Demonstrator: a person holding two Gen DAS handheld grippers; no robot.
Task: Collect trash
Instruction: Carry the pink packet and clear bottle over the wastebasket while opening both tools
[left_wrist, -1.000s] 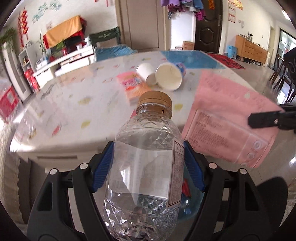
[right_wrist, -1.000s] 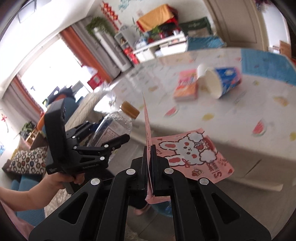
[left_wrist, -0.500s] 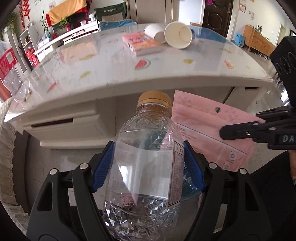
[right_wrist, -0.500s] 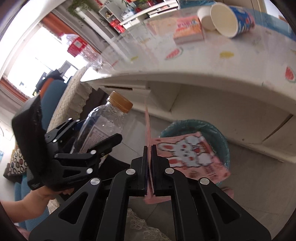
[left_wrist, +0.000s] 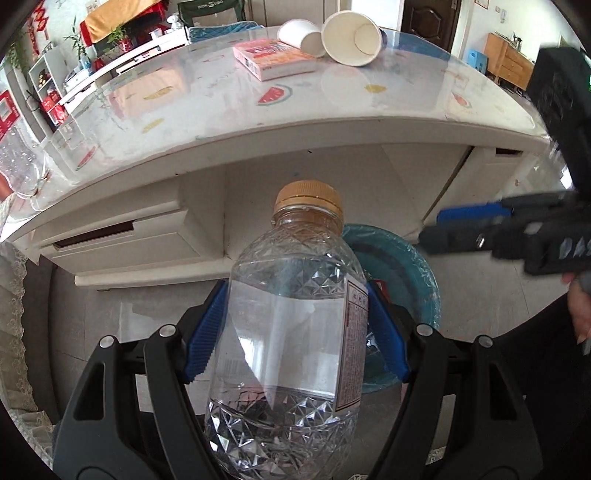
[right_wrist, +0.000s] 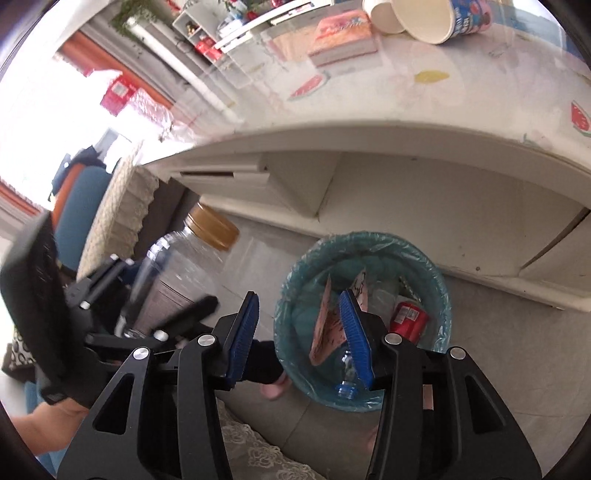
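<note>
My left gripper (left_wrist: 295, 295) is shut on a clear plastic bottle (left_wrist: 291, 314) with a gold cap, its blue pads pressing both sides. The bottle hangs just left of a bin lined with a teal bag (right_wrist: 369, 236) on the floor under the table. My right gripper (right_wrist: 299, 299) hovers over the bin's near rim. Its jaws are opening and nothing is between them. The pink packet (right_wrist: 325, 325) lies inside the bin, next to a red can (right_wrist: 408, 317) and a blue-capped bottle (right_wrist: 345, 387). In the left wrist view the right gripper (left_wrist: 480, 225) shows above the bin (left_wrist: 410, 266).
The white table (left_wrist: 332, 122) overhangs the bin from behind, with drawers under it. On top lie two paper cups (left_wrist: 351, 33) and a pink box (left_wrist: 273, 59). A lace-covered seat (right_wrist: 122, 206) stands at the left. A person's hand (right_wrist: 40, 424) holds the left gripper.
The right gripper's jaws have parted and let go of the pink packet, which has dropped into the bin. Both grippers have sunk from table height to below its edge, over the bin.
</note>
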